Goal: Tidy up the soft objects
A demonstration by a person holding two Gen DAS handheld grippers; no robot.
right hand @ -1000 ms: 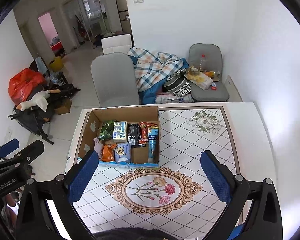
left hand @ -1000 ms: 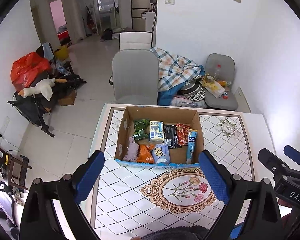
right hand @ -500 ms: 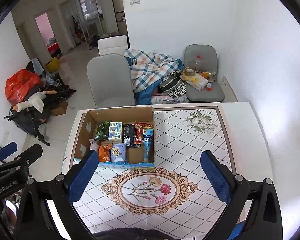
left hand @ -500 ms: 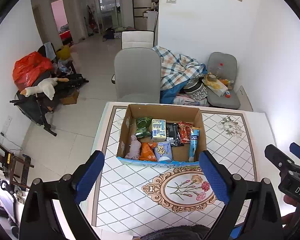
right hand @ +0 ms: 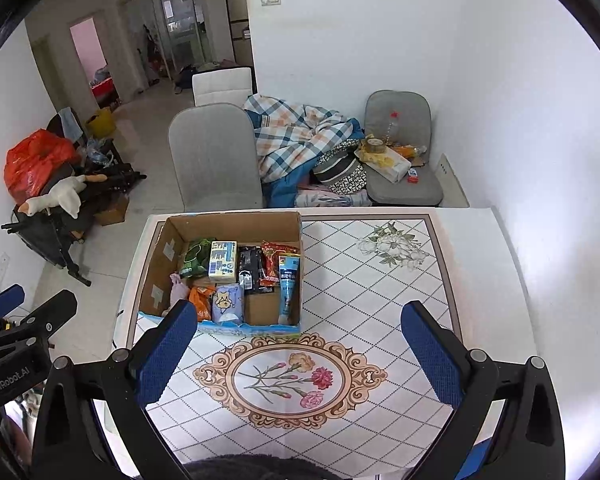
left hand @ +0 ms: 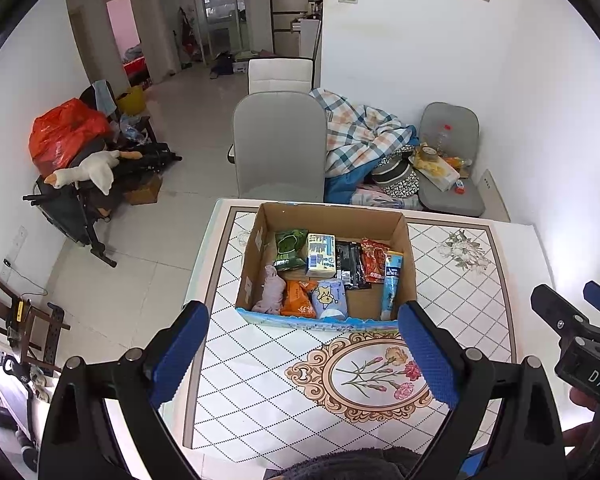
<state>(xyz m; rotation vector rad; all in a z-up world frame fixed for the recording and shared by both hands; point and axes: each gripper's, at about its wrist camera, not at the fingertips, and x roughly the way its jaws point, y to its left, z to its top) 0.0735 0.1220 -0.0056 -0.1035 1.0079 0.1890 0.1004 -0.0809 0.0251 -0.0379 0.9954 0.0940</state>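
Note:
A cardboard box [left hand: 406, 240] [right hand: 168, 240] stands at the table's far left. It holds several soft packets: a green pack [left hand: 288, 245], a yellow-blue pack [left hand: 321, 255], a pink cloth [left hand: 271, 290], an orange packet [left hand: 298, 299], a light-blue tissue pack [left hand: 331, 299] and a blue tube [left hand: 391, 286]. My left gripper [left hand: 303, 354] is open and empty, high above the table in front of the box. My right gripper [right hand: 298, 358] is open and empty above the floral medallion [right hand: 288, 378].
The table [right hand: 380, 280] has a patterned cloth. A grey chair [left hand: 278, 144] stands behind the box. A plaid blanket [left hand: 356, 136] and a second cluttered chair [left hand: 450, 168] are at the back right. A rack with a toy goose [left hand: 84, 172] stands on the floor at left.
Both grippers have risen and pulled back from the table, so the box looks smaller and lower in view. Both stay open and empty.

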